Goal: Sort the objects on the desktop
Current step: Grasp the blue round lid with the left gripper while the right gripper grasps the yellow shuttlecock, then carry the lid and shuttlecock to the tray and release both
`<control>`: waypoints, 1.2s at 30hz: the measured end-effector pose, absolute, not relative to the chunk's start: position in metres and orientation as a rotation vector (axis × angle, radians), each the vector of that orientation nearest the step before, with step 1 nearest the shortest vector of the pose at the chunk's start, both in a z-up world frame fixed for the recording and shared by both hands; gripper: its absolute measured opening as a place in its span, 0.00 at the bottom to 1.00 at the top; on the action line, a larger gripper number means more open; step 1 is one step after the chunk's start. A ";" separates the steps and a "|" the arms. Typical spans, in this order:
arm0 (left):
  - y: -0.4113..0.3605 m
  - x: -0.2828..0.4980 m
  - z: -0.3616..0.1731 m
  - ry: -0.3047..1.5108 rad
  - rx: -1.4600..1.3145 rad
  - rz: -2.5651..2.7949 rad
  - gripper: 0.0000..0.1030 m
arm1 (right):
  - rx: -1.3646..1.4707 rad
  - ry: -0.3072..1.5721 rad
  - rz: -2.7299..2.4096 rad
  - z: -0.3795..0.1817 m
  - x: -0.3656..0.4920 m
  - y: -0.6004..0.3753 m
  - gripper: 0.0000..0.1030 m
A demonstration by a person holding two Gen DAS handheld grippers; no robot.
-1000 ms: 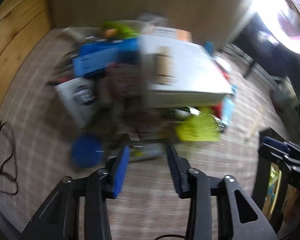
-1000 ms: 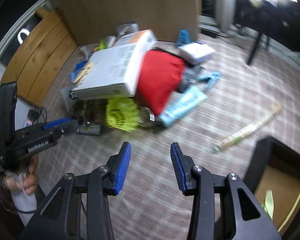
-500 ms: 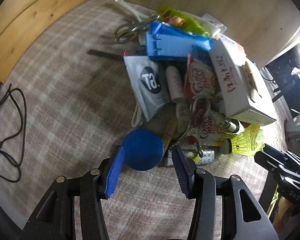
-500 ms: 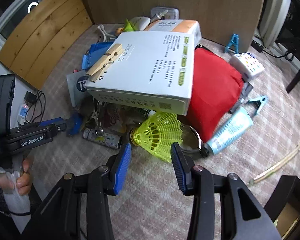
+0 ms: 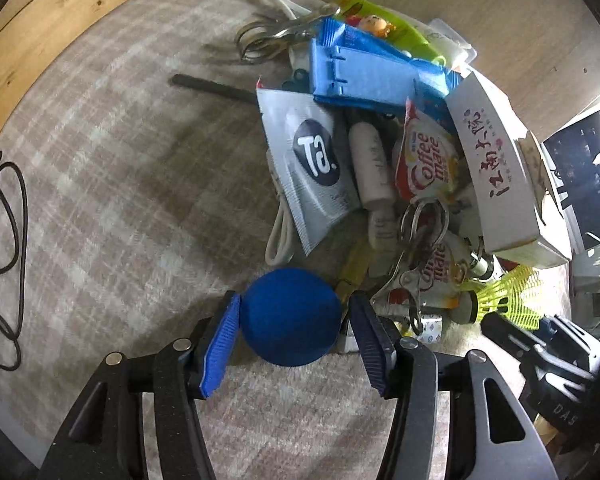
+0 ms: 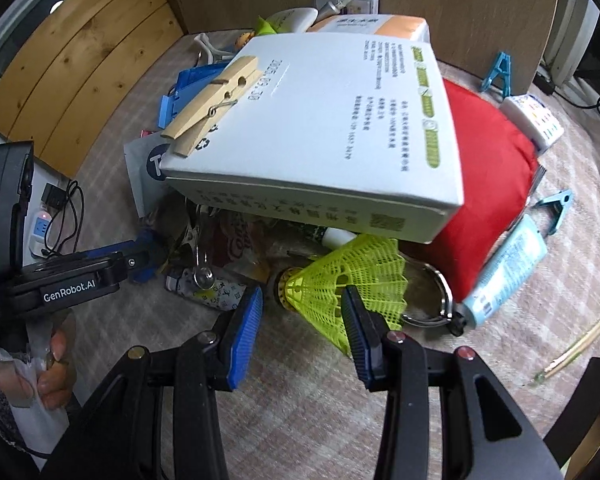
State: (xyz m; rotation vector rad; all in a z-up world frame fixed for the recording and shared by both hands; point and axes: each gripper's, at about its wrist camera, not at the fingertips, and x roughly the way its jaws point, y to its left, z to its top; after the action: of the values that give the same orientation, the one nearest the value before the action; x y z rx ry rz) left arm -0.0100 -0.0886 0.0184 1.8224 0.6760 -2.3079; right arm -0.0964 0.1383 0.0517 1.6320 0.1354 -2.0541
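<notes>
My left claw [image 5: 294, 322] stands open around the blue ball [image 5: 290, 318] at the pile's near edge — contact seems absent; my right claw [image 6: 302, 322] gapes, empty, before the yellow shuttlecock [image 6: 348, 280] under the white box [image 6: 320, 132].

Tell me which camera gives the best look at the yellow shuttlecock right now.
The right wrist view: the shuttlecock sits large and central, just ahead of the open right gripper, skirt and cork both visible. The left wrist view catches it only small and distorted at the right edge, beyond the blue ball.
</notes>
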 end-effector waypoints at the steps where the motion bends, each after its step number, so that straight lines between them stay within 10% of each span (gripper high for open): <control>1: -0.089 -0.010 0.018 0.681 1.816 -2.310 0.51 | 1.636 0.134 -2.049 0.050 -0.096 0.137 0.30; 10: -0.083 0.004 0.018 0.657 1.773 -2.332 0.46 | 1.666 0.122 -2.039 0.038 -0.087 0.137 0.07; 36: 0.004 0.081 0.060 0.533 1.767 -2.526 0.46 | 1.643 -0.202 -2.246 0.089 -0.019 0.255 0.06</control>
State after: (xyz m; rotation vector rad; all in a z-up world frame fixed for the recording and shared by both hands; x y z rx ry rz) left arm 0.0810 0.0042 0.0596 1.7672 0.5326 -2.5257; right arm -0.0191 0.2551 0.0892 1.6427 -0.2021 -2.2458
